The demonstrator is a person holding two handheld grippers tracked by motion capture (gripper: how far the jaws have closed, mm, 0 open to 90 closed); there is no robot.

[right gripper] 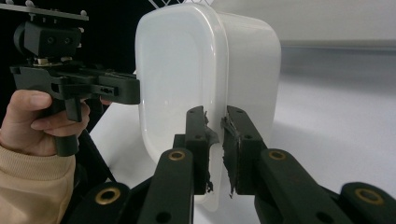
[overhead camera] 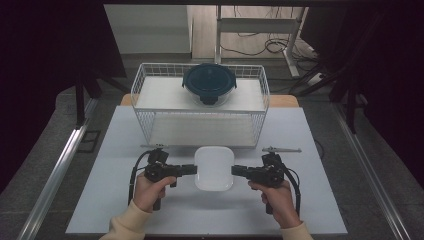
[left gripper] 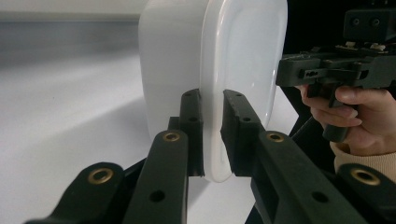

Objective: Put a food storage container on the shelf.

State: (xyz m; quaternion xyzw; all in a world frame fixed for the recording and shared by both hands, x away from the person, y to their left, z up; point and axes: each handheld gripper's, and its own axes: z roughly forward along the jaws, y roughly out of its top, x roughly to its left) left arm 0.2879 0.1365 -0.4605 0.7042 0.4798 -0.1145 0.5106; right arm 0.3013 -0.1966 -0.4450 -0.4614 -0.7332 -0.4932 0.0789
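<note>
A white rectangular plastic box with a lid point(overhead camera: 214, 167) is held between my two grippers over the front middle of the pale table point(overhead camera: 310, 200). My left gripper point(overhead camera: 194, 170) pinches the lid's protruding rim on the box's left side. The left gripper view shows the rim point(left gripper: 212, 154) clamped between that gripper's point(left gripper: 212, 135) black pads. On the opposite side my right gripper point(overhead camera: 234, 171) bites the same rim. In the right gripper view, its point(right gripper: 216, 140) worn pads press on the box point(right gripper: 187, 70) edge. Each gripper view also shows the other hand's gripper point(left gripper: 327, 70) point(right gripper: 70, 79) across the box.
A white wire basket rack point(overhead camera: 200, 107) stands at the back of the table, just beyond the box. On its upper shelf sits a round glass container with a dark teal lid point(overhead camera: 209, 82). Two thin metal tools point(overhead camera: 282, 149) point(overhead camera: 152, 146) lie beside the rack's front corners.
</note>
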